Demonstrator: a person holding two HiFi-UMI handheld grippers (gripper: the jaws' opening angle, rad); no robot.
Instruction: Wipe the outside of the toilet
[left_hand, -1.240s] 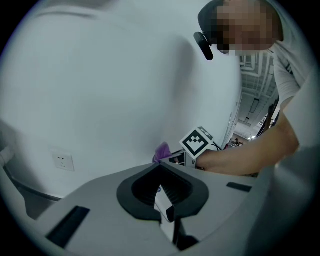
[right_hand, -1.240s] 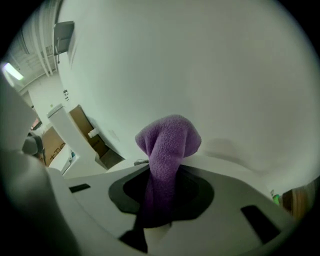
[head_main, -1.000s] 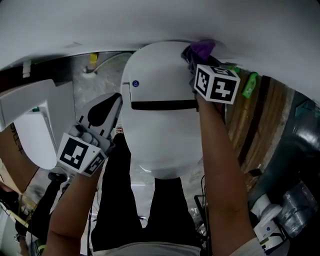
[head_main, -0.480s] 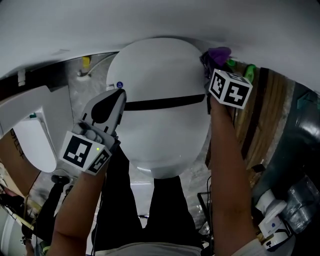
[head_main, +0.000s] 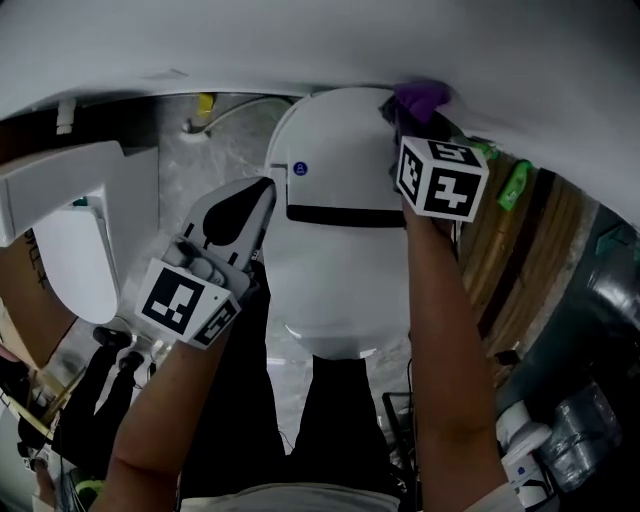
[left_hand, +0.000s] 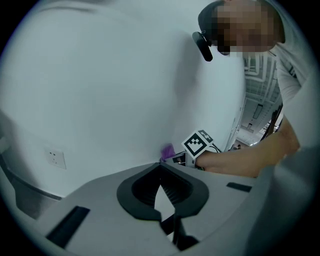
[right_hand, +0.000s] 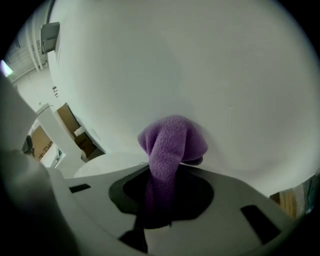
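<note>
The white toilet (head_main: 340, 260) stands below me with its lid down and a dark slit across it. My right gripper (head_main: 412, 120) is shut on a purple cloth (head_main: 420, 98), which is pressed at the toilet's far right corner where it meets the white wall. In the right gripper view the cloth (right_hand: 172, 142) bulges out of the right gripper (right_hand: 162, 175) against the wall. My left gripper (head_main: 262, 190) hovers by the toilet's left side, shut and holding nothing. The left gripper view shows the left gripper (left_hand: 160, 167) facing the wall, with the cloth (left_hand: 166, 150) beyond.
A white fixture (head_main: 70, 230) stands at the left. A yellow valve (head_main: 205, 102) and hose sit behind the toilet. Green items (head_main: 515, 185) hang by a wooden panel (head_main: 540, 260) at the right. Bottles (head_main: 525, 440) stand at lower right. The person's dark-trousered legs (head_main: 330, 430) are before the bowl.
The right gripper slid the cloth out past the toilet's right rear edge, then back onto that corner. The left gripper edged closer to the toilet's left side. My view swayed.
</note>
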